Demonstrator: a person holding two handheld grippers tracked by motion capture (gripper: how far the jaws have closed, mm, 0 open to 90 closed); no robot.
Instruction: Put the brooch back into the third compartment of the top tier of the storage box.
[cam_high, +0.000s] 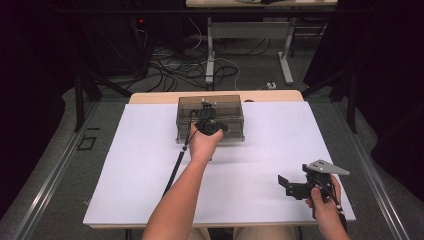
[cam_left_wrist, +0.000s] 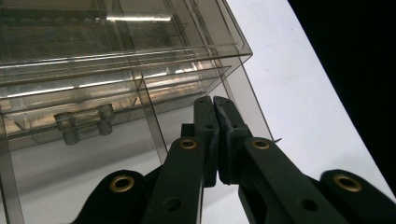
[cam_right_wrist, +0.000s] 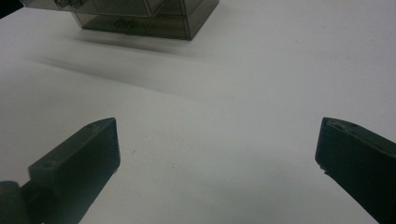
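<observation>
While my left claw reaches over the smoky clear plastic box near the middle of the tabletop's far edge, its jaws are pressed together with nothing visible between them, tips just beside the box's front wall; whether they touch it I cannot tell. My right claw hovers near the tabletop's near right corner, well apart from the box, jaws spread wide over bare white tabletop and holding nothing.
</observation>
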